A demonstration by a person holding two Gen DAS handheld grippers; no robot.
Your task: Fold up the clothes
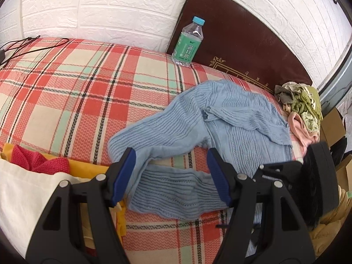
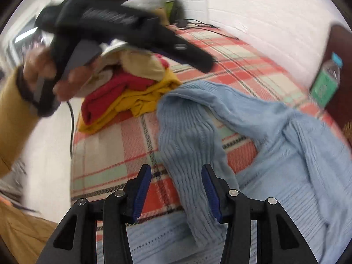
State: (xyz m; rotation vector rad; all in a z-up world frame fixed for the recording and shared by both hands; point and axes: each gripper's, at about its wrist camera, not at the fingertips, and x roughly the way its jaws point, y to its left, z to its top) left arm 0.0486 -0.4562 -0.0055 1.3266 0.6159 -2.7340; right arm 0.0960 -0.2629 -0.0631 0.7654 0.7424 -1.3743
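A light blue ribbed knit sweater (image 1: 231, 118) lies crumpled on the plaid bedcover (image 1: 77, 83). One sleeve (image 1: 171, 189) is bent back on itself toward the bed's near edge. My left gripper (image 1: 170, 151) is open, its blue pads wide apart on either side of that sleeve, not pinching it. In the right wrist view the sweater (image 2: 286, 154) spreads to the right. My right gripper (image 2: 176, 168) is open too, and a hanging fold of the sleeve (image 2: 189, 145) runs between its pads. The left gripper (image 2: 132, 26) shows there blurred, held in a hand (image 2: 44, 74).
A folded stack of red, yellow and cream clothes (image 2: 132, 92) sits at the bed's left corner (image 1: 37, 165). A heap of unfolded green and pink clothes (image 1: 301, 105) lies by the brown headboard (image 1: 242, 39). A water bottle (image 1: 189, 41) stands against it. Cables (image 1: 22, 44) trail at the far left.
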